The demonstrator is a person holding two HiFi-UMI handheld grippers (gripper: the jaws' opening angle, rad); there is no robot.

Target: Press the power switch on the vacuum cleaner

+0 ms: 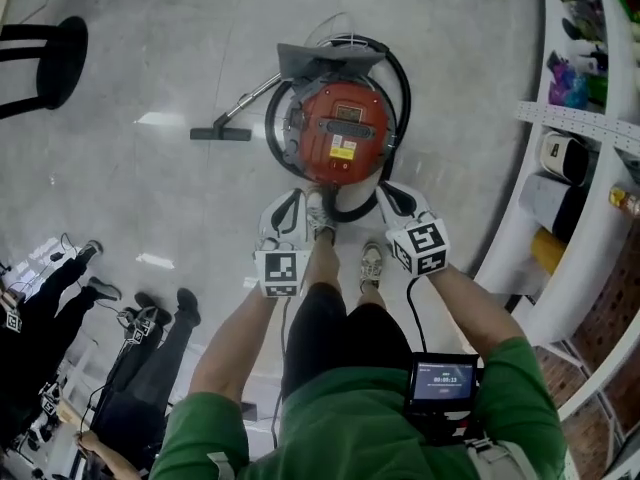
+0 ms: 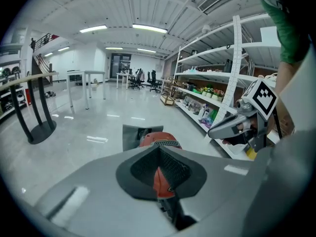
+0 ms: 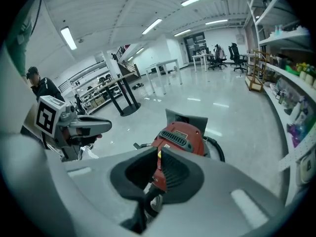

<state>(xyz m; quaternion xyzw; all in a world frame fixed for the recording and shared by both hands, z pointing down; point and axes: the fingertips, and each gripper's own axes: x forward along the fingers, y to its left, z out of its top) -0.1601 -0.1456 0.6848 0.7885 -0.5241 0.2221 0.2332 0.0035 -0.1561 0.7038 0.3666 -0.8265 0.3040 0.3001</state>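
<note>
Nearest, the left tongs (image 1: 283,208) and right tongs (image 1: 402,206) are held shut, with nothing clamped. The vacuum cleaner (image 1: 340,128) is set on the floor (image 1: 150,68) just ahead, midway between the 2 tongs; neither is judged nearer.

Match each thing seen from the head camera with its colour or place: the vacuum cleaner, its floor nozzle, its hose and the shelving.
Things:
1. vacuum cleaner
2. floor nozzle
3. hose
4. shelving

Descriptions:
A. along the right edge of the head view
B. red and round, on the floor
C. black, curving round the vacuum cleaner
D. flat on the floor, left of the vacuum cleaner in the head view

Pairs: 1-B, 2-D, 3-C, 4-A
</note>
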